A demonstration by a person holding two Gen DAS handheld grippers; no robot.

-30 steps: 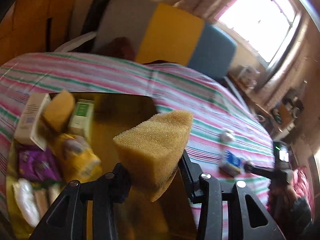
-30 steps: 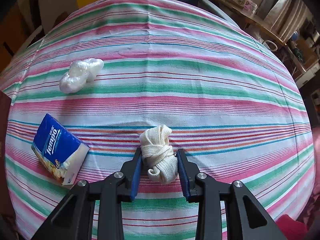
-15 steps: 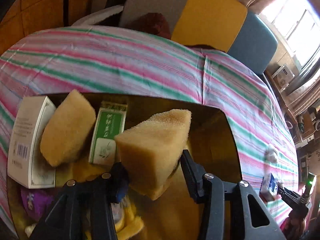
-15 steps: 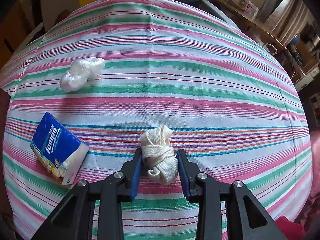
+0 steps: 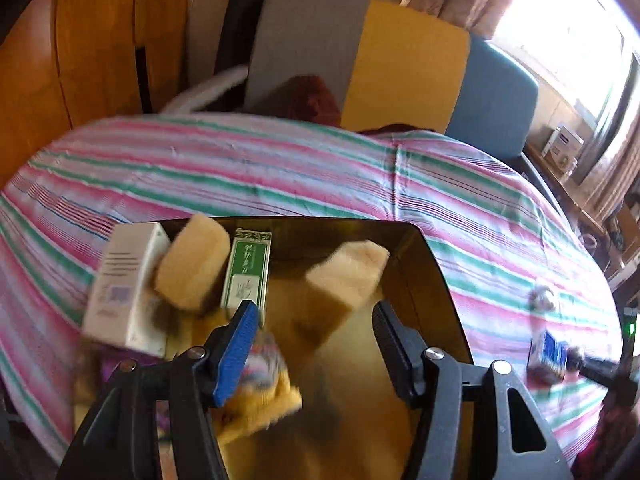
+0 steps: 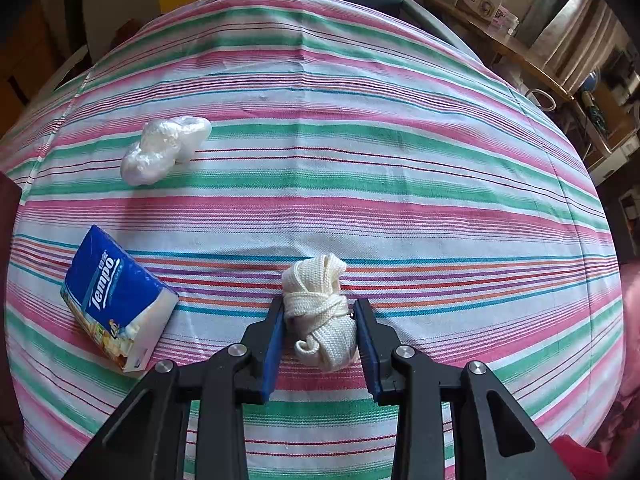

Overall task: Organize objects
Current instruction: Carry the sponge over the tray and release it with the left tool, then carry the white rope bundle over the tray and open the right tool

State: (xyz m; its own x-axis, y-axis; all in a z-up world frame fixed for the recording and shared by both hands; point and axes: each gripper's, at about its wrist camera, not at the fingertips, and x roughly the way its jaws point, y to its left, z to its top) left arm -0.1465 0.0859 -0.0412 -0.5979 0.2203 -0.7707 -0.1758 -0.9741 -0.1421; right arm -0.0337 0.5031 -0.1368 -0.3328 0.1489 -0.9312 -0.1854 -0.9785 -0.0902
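Observation:
My left gripper [image 5: 314, 316] is open above a gold tray [image 5: 436, 276]. A yellow sponge wedge [image 5: 346, 278] sits loose in the tray just beyond the fingertips. The tray also holds a second sponge [image 5: 192, 266], a green box [image 5: 248, 270], a white box [image 5: 124, 284] and a yellow packet [image 5: 260, 396]. My right gripper [image 6: 320, 312] is shut on a bundle of white cord [image 6: 320, 312] resting on the striped cloth [image 6: 360, 168].
A blue Tempo tissue pack [image 6: 114, 296] lies left of the right gripper. A crumpled clear plastic bag [image 6: 164, 148] lies farther back left. Sofa cushions [image 5: 360, 68] stand behind the table. Shelves with clutter [image 6: 592, 92] are at the right.
My left gripper has opened and let go of the sponge wedge, which now lies in the tray. The right gripper with the cord bundle has stayed in place.

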